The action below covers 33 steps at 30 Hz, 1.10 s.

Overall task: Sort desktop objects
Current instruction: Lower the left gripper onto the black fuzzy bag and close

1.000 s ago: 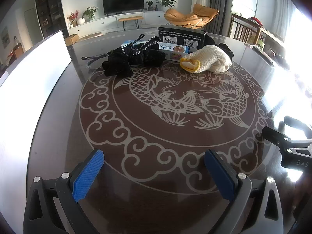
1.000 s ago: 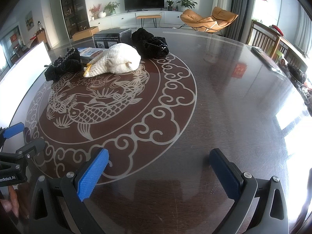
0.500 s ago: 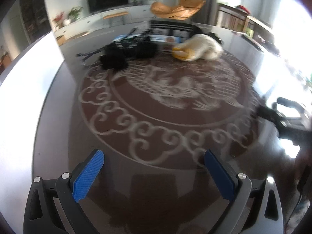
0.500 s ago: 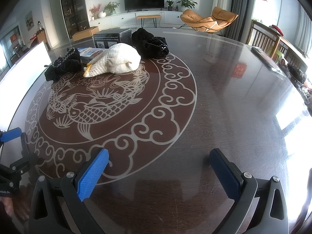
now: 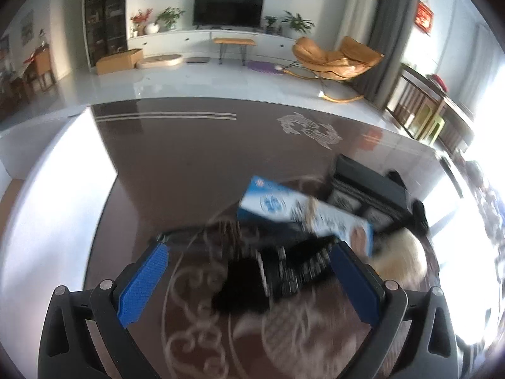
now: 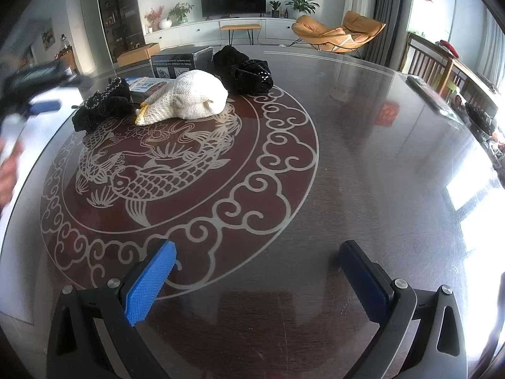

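In the left wrist view my left gripper (image 5: 249,281) is open, low over the table. A black knitted piece with white stitching (image 5: 271,271) lies between its blue pads, though blur hides any contact. Behind it lie a blue-and-white carton (image 5: 303,214), a black box (image 5: 366,189) and a cream knitted bundle (image 5: 401,259). My right gripper (image 6: 257,281) is open and empty near the table's front edge. From there the cream bundle (image 6: 189,98), the black knitted piece (image 6: 101,107), a second black bundle (image 6: 243,69) and the black box (image 6: 176,63) are far off.
The round dark table (image 6: 363,158) has a pale fish pattern and a glossy top. A thin dark object (image 5: 180,237) lies left of the knitted piece. A person's hand (image 6: 9,170) shows at the left edge. A remote-like item (image 6: 429,91) lies far right.
My left gripper has swept quickly forward across the table to the pile and now stands over the black knitted piece, still open. The right gripper has not moved.
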{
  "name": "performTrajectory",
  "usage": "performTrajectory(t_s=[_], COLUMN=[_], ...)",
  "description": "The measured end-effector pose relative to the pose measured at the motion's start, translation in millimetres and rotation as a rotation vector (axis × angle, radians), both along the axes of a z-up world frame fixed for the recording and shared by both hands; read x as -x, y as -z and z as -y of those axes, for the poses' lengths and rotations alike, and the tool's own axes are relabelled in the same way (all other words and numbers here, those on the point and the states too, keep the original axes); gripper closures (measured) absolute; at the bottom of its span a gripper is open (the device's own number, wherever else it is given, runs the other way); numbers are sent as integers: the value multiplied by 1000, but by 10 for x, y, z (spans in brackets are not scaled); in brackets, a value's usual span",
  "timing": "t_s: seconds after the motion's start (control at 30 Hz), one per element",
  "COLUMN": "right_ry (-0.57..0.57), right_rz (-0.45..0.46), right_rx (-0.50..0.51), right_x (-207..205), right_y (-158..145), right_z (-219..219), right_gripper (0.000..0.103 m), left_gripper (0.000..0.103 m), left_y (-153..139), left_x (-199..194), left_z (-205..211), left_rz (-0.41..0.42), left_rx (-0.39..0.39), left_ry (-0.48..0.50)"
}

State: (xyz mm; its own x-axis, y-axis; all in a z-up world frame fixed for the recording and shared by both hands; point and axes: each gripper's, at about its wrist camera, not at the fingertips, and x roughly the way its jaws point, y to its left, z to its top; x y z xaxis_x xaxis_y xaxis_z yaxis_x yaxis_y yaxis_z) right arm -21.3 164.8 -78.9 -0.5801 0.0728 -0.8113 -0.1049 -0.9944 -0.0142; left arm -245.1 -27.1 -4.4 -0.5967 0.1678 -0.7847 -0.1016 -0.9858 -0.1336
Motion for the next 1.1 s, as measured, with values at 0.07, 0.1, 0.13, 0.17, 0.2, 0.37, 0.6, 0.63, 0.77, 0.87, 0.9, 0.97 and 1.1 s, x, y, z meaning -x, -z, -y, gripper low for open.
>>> performTrajectory(t_s=[0.07,0.1,0.13,0.17,0.2,0.37,0.6,0.63,0.77,0.87,0.9,0.97,1.1], right_ry=[0,0,0,0,0,1,1,1,1,1,1,1,2], right_rz=[0,0,0,0,0,0,0,0,0,0,0,0,0], right_rx=[0,0,0,0,0,0,0,0,0,0,0,0,0], right_x=[-2,-1,-1,-1,-1,-4,-4,-4,-4,-4,-4,-5,-4], right_y=[0,0,0,1,1,0,0,-1,-1,0,0,0,0], right_z=[0,0,0,0,0,0,0,0,1,1,1,1,2], right_gripper=[0,0,0,0,0,0,0,0,0,0,0,0,0], left_gripper=[0,0,0,4,13,38,44,44,37,27,25,14,1], left_y=[148,156,174,222,254,252,366,355,315,207,161,12,65], left_x=[130,112,107,120,118,-191,-1057,-1163,-1538,-1566,-1557,-1411,-1025], left_z=[-39,-83,-141,-195,-217,-241,-142,-141,-146,-181,-205,-266,-514], left_rz=[28,-14,-29,-2,21,13,48,49,38,-7,-23,-69,-47], left_rx=[-17,25,49,30,4,8,60,74,121,157,158,144,193], left_ry=[4,6,39,102,145,181,220,234,335,355,353,352,355])
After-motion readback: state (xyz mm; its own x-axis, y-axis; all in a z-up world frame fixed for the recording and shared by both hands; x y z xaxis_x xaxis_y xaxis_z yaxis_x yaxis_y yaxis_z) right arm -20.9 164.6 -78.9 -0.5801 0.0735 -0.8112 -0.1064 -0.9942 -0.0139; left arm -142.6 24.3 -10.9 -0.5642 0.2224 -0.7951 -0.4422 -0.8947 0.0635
